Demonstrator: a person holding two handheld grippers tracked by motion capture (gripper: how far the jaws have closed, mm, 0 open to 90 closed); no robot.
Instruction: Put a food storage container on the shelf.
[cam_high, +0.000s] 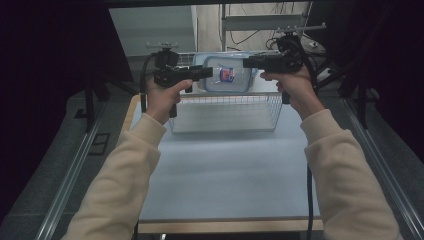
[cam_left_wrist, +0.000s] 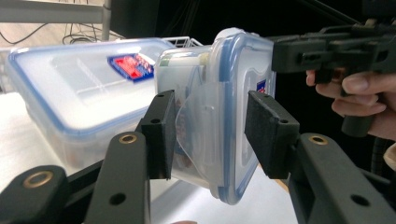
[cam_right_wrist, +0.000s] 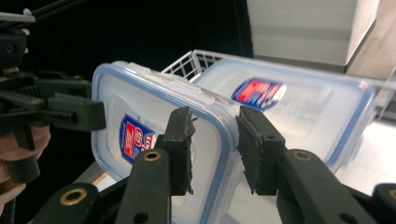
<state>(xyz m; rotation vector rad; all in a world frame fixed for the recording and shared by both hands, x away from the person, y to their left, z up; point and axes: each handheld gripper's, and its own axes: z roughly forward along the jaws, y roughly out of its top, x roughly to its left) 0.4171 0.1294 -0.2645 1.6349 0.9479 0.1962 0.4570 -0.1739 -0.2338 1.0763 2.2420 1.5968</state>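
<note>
High view: two forearms in cream sleeves come up from the near edge and reach forward over the pale table (cam_high: 225, 170), each hand raised and wrapped around a gripper handle. The left hand (cam_high: 162, 97) holds its gripper level, pointing inward toward the middle; the right hand (cam_high: 292, 90) mirrors it from the other side. Between them, lifted above the wire basket (cam_high: 225, 112) at the far end of the table, hangs a clear plastic box with a blue-edged lid (cam_high: 227, 74).

The left gripper (cam_high: 205, 73) has its jaws about half apart and clamped across one end of the box. In the left gripper view the box (cam_left_wrist: 219, 112) stands on edge between the two black pads (cam_left_wrist: 161, 133); the left pad presses the clear body, the right pad lies against the lid side. Something pale and brownish shows through the box wall, too blurred to name.

The right gripper (cam_high: 250, 62) grips the opposite end. In the right gripper view its pads (cam_right_wrist: 180, 149) straddle the blue rim of the lid (cam_right_wrist: 154, 140), one on the lid face beside the red and blue label, the other behind the rim on the body side, so the jaws are closed on the box. The other gripper bites the far end at the left of that view.

Farther back, a second box (cam_right_wrist: 299, 107) of the same kind lies flat with its lid up, in the basket (cam_right_wrist: 187, 63), just behind the lifted one.
</note>
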